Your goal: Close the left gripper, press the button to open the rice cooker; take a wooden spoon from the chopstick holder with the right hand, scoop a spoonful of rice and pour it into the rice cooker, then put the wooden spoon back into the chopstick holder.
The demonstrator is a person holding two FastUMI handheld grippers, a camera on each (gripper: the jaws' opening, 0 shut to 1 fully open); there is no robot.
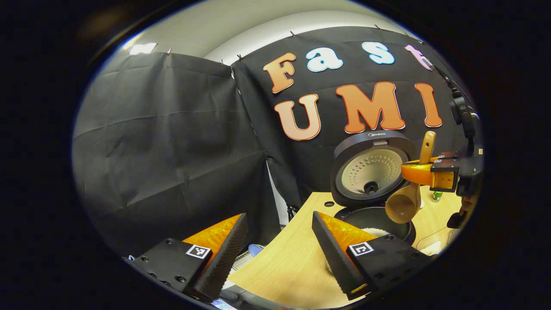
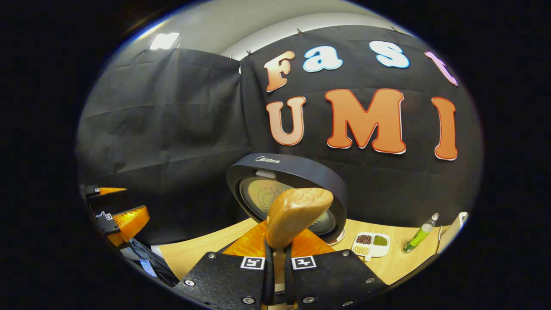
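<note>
The cooker [image 1: 373, 172] is standing open on the desk [image 1: 292, 262], its lid tipped up and back so that the pot [image 1: 379, 221] below is left clear for pouring. White rice is showing in the pot, just beyond the right finger of the left gripper [image 1: 280, 254]. That gripper's jaws are being held wide apart with nothing between them, low over the desk and short of the cooker, presumably so that the pot mouth is kept free for the other hand.

The spoon [image 1: 407, 196] is being held by the right gripper [image 1: 419, 173], seen ahead and to the right of the left jaws. The handle is being pinched partway along, with the bowl hanging down over the pot rim and its hollow turned toward the camera. The bowl looks empty, so the pour is judged to be finished or nearly so, with only the return to the holder left.

In the right gripper view, the right gripper [image 2: 276, 258] jaws are clamped on the spoon [image 2: 295, 215], whose handle end is rising just beyond them in front of the lid [image 2: 284, 189]. A small dish [image 2: 371, 245] of grains and a bottle [image 2: 419, 234] are lying on the desk to the right of the jaws.
</note>
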